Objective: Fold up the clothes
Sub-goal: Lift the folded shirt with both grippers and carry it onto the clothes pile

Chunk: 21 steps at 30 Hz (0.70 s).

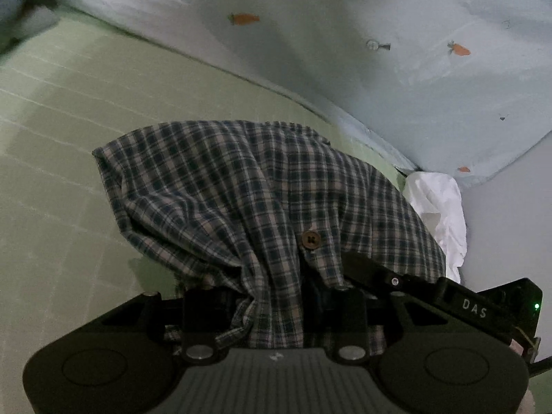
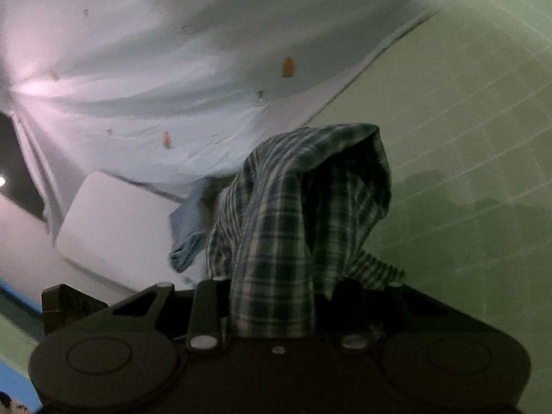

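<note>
Both grippers, left (image 1: 276,307) and right (image 2: 276,307), clamped on bunched plaid shirt (image 1: 241,186)

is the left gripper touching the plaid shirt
Touching. The left wrist view shows the plaid shirt bunched between the jaws of the left gripper, pinched there.

The plaid shirt (image 1: 241,186) is thin woven cloth with a matt brown button (image 1: 311,239), the green mat (image 1: 62,131) looks smooth and matt, the pale carrot-print sheet (image 1: 345,34) is soft cloth, and the left gripper (image 1: 276,307) is matt black plastic.
</note>
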Motion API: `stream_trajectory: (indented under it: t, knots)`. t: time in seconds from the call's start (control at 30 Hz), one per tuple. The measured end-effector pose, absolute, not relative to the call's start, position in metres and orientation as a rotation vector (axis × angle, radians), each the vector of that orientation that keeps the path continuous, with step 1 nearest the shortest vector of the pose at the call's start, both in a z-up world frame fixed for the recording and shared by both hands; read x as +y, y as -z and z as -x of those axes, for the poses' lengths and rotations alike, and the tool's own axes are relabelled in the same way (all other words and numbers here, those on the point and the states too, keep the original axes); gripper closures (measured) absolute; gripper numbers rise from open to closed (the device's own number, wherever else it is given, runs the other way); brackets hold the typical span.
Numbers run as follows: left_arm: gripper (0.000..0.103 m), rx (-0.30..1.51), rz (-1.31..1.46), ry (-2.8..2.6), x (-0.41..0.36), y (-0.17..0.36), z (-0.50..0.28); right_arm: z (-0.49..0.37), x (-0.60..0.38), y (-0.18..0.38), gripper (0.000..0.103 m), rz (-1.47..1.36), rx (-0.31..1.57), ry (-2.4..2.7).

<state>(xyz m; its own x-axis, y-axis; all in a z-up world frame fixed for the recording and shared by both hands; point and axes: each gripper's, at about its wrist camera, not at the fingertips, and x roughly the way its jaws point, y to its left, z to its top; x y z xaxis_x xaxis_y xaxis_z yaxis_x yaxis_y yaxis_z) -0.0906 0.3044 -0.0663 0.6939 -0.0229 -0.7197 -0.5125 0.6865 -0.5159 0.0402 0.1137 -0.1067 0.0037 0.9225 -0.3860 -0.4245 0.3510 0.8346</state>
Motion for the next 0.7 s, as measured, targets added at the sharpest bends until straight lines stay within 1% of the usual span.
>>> stream_trajectory:
  t: [0.2,0.37,0.53,0.7]
  knots:
    - [0.063,0.754,0.818,-0.385,0.304,0.068,0.136,-0.008,0.123,0.103,0.069,-0.565,1.146,-1.24]
    - [0.063,0.716,0.853,-0.418,0.33,0.068,0.163,0.017,0.153,0.095,0.069,-0.532,1.151,-1.283]
    - [0.063,0.678,0.849,-0.432,0.386,0.063,0.196,0.037,0.214,0.086,0.069,-0.508,1.151,-1.329]
    - [0.063,0.635,0.814,-0.443,0.471,0.051,0.239,0.065,0.308,0.071,0.069,-0.494,1.135,-1.377]
